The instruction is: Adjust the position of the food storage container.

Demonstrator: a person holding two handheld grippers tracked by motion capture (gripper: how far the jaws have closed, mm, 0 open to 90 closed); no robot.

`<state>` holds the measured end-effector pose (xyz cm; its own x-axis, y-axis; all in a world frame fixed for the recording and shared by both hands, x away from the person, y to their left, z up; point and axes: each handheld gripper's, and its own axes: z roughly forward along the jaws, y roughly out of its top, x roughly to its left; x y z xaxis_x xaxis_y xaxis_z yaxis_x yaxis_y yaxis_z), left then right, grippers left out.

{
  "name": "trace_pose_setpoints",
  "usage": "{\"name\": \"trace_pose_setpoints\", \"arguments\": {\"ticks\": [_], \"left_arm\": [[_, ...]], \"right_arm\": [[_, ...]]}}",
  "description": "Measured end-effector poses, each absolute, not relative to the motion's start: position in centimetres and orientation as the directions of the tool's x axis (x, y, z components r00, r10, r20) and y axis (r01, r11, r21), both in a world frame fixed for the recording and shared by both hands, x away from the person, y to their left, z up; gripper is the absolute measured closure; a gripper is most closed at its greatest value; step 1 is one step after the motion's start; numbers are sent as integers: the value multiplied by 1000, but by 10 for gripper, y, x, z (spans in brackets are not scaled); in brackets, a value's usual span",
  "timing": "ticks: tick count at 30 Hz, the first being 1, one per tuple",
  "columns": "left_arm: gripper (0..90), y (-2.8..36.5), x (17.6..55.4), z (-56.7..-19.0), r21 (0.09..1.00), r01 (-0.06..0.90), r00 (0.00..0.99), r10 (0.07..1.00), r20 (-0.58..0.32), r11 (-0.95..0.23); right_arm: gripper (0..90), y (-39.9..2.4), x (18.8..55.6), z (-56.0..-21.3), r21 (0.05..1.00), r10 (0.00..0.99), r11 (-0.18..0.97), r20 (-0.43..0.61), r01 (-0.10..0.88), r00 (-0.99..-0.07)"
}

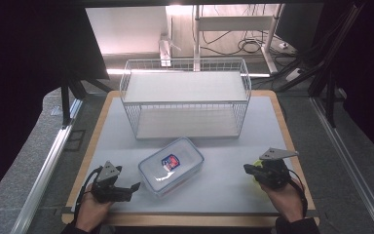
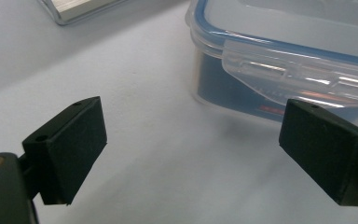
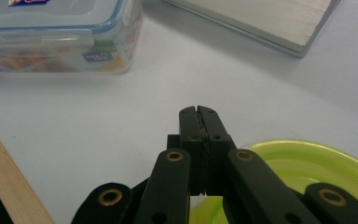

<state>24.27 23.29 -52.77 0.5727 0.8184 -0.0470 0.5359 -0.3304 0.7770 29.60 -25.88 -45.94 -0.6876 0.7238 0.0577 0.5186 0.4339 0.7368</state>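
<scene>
Left gripper (image 1: 135, 186) at lower left, jaws wide apart, aimed right at the box (image 1: 171, 165). Right gripper (image 1: 248, 168) at lower right, jaws pressed together on nothing, over a green lid (image 3: 307, 161). Box at lower centre, red-and-blue label unreadable, long axis toward upper right. Rack (image 1: 185, 97) beyond.

Brightly lit from beyond the bench (image 1: 224, 192), with dark, murky edges in the high view. Soft shadows under the box (image 1: 171, 165). Glare on its lid. Slightly grainy and soft close up; near fingers (image 2: 67, 149) blurred.
</scene>
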Motion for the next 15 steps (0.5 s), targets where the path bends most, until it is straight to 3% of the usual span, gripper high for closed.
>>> {"name": "trace_pose_setpoints", "arguments": {"ticks": [3, 6, 10, 11, 15], "left_arm": [[63, 233, 241, -527, 778, 529, 594, 803, -54, -339], [110, 231, 239, -523, 780, 528, 596, 801, -57, -336], [270, 230, 238, -520, 786, 529, 601, 796, -80, -321], [270, 230, 237, -519, 788, 530, 602, 793, -89, -314], [478, 227, 236, -515, 793, 530, 600, 794, -98, -302]], "right_arm": [[900, -253, 297, -459, 747, 714, 431, 60, 506, -698], [900, -240, 300, -459, 755, 689, 447, 51, 479, -723], [900, -228, 303, -462, 757, 676, 447, 63, 477, -734], [900, -224, 304, -463, 754, 670, 452, 66, 477, -739], [900, -203, 309, -468, 753, 652, 461, 70, 468, -755]]}}
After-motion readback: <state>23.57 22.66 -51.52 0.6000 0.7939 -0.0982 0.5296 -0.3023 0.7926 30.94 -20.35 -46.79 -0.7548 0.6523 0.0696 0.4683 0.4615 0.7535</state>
